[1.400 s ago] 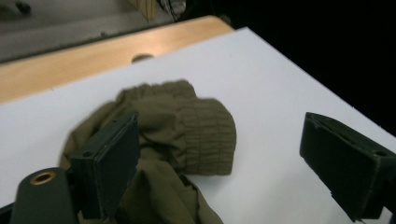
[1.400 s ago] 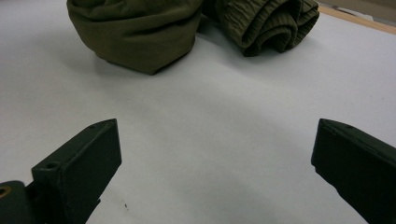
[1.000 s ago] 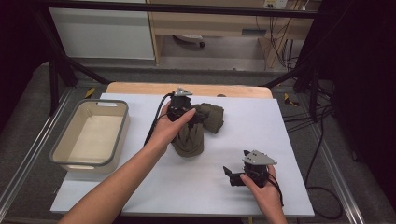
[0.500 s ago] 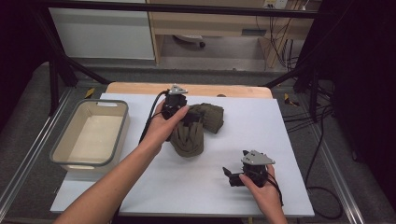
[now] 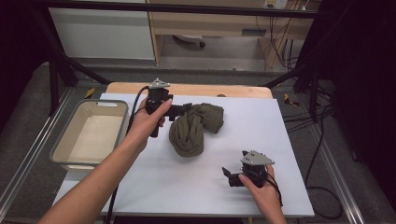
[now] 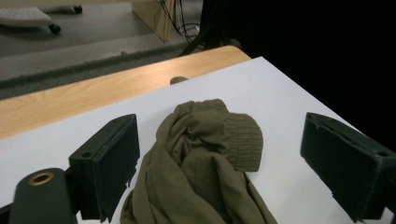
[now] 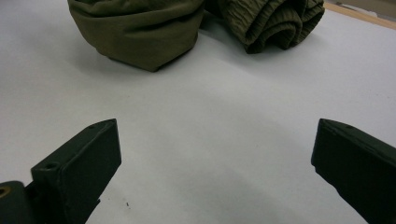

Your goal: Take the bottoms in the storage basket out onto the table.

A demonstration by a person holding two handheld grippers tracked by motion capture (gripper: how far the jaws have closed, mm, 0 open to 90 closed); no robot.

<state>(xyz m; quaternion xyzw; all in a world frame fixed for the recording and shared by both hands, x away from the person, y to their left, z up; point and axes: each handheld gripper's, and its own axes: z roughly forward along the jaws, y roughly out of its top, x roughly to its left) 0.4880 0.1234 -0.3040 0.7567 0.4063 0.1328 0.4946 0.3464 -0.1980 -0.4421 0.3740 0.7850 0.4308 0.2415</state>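
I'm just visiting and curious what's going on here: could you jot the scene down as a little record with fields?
Work surface: white table top
Main item: olive-green garment, crumpled, lying mid-table
Left gripper: jaws open, set either side of the garment's ribbed cuff, not yet closed on it
Right gripper: jaws open, held low over the bare table near the front edge, apart from the garment
Container: grey bin, at the table's left, nothing seen inside

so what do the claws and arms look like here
Both are black two-jaw tools with blocky, flat-faced jaws. The left claw and right claw each carry a grey three-cornered plate on top and trail a black cable. The left one shows a brass-coloured ring near its base. The forearms are bare, no sleeves.
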